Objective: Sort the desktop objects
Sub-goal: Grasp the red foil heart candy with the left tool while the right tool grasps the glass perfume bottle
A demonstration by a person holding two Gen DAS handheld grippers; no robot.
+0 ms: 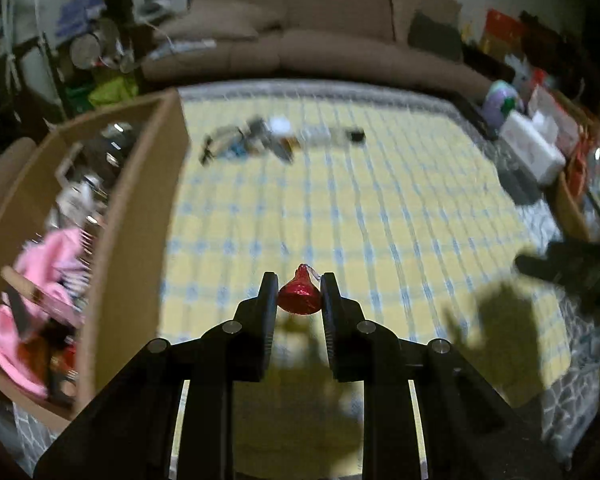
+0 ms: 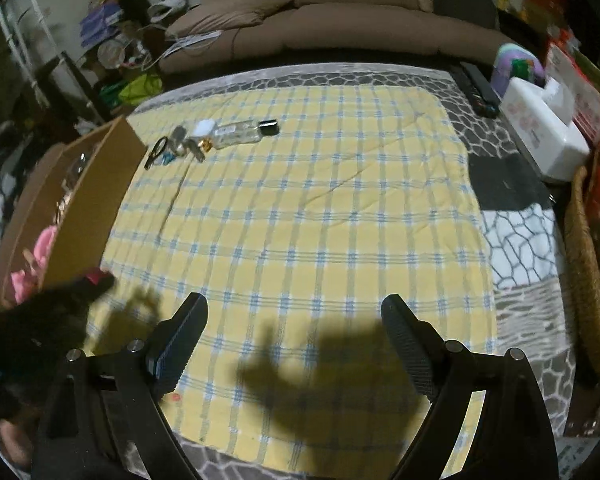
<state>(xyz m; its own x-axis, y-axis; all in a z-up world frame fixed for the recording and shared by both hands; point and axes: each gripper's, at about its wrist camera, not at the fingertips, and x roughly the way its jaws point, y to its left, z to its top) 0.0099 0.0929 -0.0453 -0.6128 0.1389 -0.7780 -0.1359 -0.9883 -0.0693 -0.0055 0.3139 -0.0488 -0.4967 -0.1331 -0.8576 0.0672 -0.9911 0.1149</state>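
- The left gripper (image 1: 299,292) is clenched on a small red foil-wrapped, drop-shaped chocolate (image 1: 299,295), pinched between its two black fingers and carried clear above the cloth.
- The right gripper (image 2: 294,344) hangs released, its jaws wide apart with nothing between them, over the near part of the cloth.
- The open brown cardboard box (image 1: 140,216) stands just to the left of the held chocolate; it already contains a pink soft item (image 1: 50,276) and several metallic or dark pieces too blurred to name, so I judge a good share of the sorting done.
- Left to do, as I read it: drop the chocolate in the box, then clear the small cluster at the far side of the cloth: a clear glass bottle with a black cap (image 2: 240,133), black-handled scissors (image 2: 156,153), and a few small bits I cannot identify.
- The surface is a yellow cloth checked in blue (image 2: 320,220), laid over a grey-and-white pebble-patterned cover (image 2: 516,240).
- Beyond: a brown sofa (image 2: 320,12), a white tissue box (image 2: 540,128) at the right, and cluttered shelves on the left.
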